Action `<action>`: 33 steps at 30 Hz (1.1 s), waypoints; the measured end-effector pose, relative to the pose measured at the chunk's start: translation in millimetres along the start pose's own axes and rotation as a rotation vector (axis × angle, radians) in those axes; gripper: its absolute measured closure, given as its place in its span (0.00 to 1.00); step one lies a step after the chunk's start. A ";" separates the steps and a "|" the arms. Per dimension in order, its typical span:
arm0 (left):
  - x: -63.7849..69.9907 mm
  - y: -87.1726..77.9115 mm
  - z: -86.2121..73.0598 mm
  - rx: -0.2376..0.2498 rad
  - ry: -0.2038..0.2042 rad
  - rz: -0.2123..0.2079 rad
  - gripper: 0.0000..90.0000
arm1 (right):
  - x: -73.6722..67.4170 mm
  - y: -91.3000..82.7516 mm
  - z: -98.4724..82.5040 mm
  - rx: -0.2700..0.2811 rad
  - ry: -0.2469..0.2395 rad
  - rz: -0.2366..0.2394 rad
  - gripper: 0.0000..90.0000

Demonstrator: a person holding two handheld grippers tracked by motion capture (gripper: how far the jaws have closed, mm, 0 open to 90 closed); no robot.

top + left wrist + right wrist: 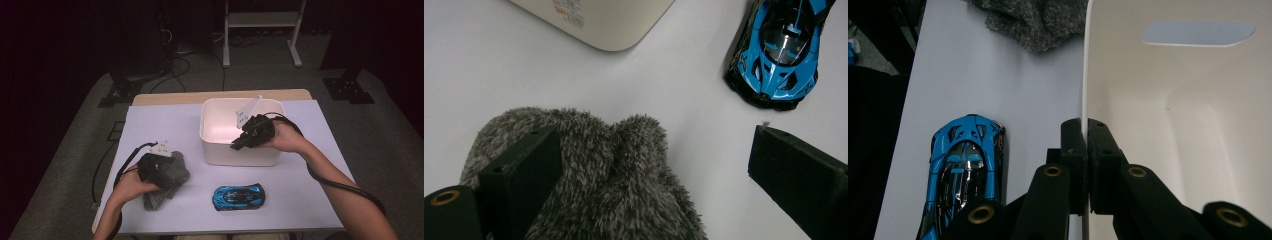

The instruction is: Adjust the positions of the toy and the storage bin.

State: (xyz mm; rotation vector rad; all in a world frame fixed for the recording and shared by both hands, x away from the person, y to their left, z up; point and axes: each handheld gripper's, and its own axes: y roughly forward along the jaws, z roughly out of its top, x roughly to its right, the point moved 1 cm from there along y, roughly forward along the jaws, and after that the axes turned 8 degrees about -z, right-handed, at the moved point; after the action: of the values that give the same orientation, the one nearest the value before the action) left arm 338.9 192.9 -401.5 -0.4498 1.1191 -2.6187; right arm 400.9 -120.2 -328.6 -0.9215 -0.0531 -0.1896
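Note:
A white plastic bin (240, 156) stands on the white table cover at centre back. My right gripper (239, 144) is shut on its near wall; in the right gripper view the thin wall (1087, 60) runs between the two closed jaws (1083, 135). A grey fuzzy plush (176, 172) lies at the front left under my left gripper (159, 172). In the left gripper view that gripper (656, 145) is open. One jaw lies on the plush (614, 190) and the other hangs over bare table. A blue toy car (239, 196) sits at the front centre.
The car (781, 50) lies just beyond the left gripper's far jaw, and the bin's corner (604, 25) is ahead of it. The car (963, 170) is beside the bin's outer wall, with the plush (1038, 20) farther off. Cables and stands sit on the dark floor behind.

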 end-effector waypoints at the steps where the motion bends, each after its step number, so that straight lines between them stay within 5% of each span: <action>1: 0.2 0.1 0.0 0.000 0.000 -0.001 0.07 | -1.0 0.3 0.8 0.000 -0.005 0.001 0.96; 9: -0.2 -1.3 -0.4 0.006 -0.002 0.001 0.07 | -5.4 -0.4 2.0 -0.010 -0.005 0.007 0.95; 12: 1.2 -0.8 0.7 0.007 0.006 -0.006 0.07 | -5.9 -5.0 3.8 -0.005 0.012 -0.027 0.81; 17: 3.1 -1.3 3.2 0.027 0.014 -0.008 0.07 | -7.2 -23.3 3.9 0.057 0.054 -0.035 0.71; 33: 1.2 1.3 6.4 0.025 0.027 -0.018 0.07 | -55.3 -47.3 -5.2 0.153 0.052 -0.026 0.40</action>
State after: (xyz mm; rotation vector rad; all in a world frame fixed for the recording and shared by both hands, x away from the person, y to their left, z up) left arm 340.3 187.4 -398.1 -0.4216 1.0939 -2.6588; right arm 337.6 -144.5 -301.5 -0.7629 -0.0308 -0.2302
